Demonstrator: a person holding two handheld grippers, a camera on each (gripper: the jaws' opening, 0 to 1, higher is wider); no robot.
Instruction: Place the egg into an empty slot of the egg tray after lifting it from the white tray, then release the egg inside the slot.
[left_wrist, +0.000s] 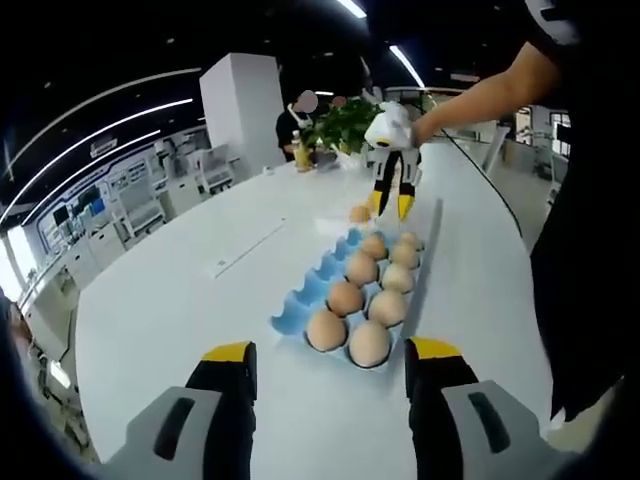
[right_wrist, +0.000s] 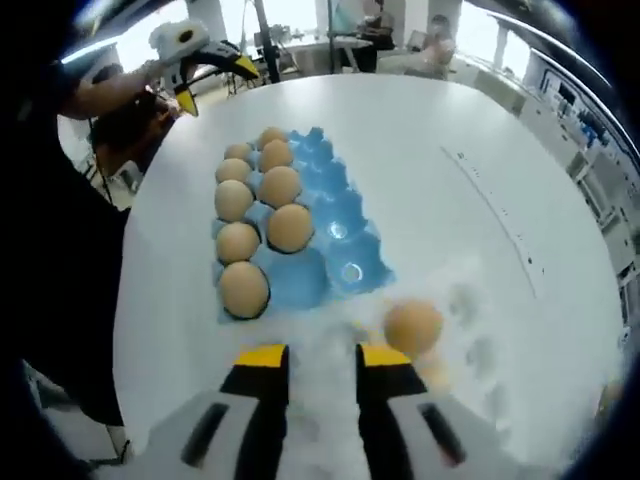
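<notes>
In the left gripper view, the left gripper (left_wrist: 331, 352) rises from the bottom edge, its yellow-tipped fingers (left_wrist: 229, 353) spread wide with nothing between them. At centre, the blue egg tray (left_wrist: 310, 295) rests on the white surface (left_wrist: 180, 300), its right-hand slots filled. Above it, the right gripper (left_wrist: 390, 205) hangs beside a loose egg (left_wrist: 359, 213).

In the right gripper view, that gripper's fingers (right_wrist: 262, 357) stand parted and bare at the bottom. The egg (right_wrist: 413, 326) lies in the white tray (right_wrist: 470, 330) just right of them, beside the egg tray's near edge.
</notes>
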